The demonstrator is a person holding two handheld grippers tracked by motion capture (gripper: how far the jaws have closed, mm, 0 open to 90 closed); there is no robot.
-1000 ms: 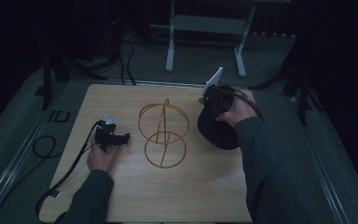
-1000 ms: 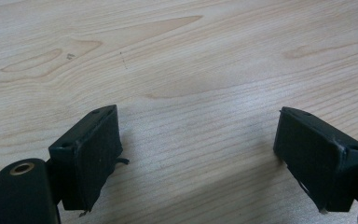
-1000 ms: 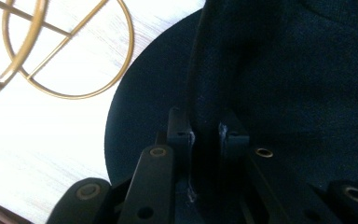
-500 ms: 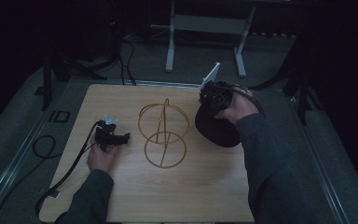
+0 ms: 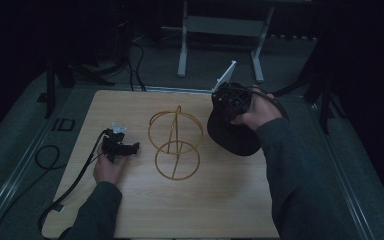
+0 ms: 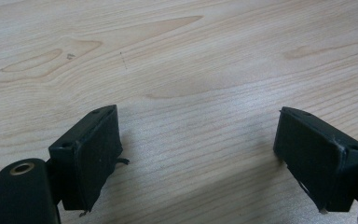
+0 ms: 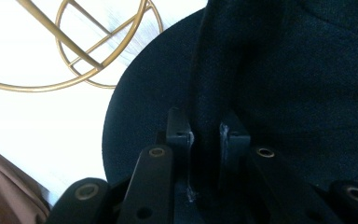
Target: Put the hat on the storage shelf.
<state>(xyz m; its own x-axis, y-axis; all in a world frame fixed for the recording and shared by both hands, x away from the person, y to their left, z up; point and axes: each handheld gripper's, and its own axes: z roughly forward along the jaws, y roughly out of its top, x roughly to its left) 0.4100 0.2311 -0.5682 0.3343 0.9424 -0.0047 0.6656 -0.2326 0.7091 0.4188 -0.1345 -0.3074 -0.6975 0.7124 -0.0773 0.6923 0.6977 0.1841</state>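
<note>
My right gripper (image 7: 205, 133) pinches the black hat (image 5: 230, 137), lifted beside the gold wire stand (image 5: 175, 145); hanging remains; left gripper (image 6: 214, 154) spread, idle

My left gripper (image 5: 130, 147) lies low near the table's left side, jaws level and spread wide, nothing between the pads (image 6: 98, 154); my left hand (image 5: 109, 167) grips it from behind, forearm entering from below. My right gripper (image 5: 228, 102) is raised at the right, jaws pointing down and pinched tight on a fold of dark fabric (image 7: 205, 126), my right hand (image 5: 256, 112) wrapped around its body.
</note>
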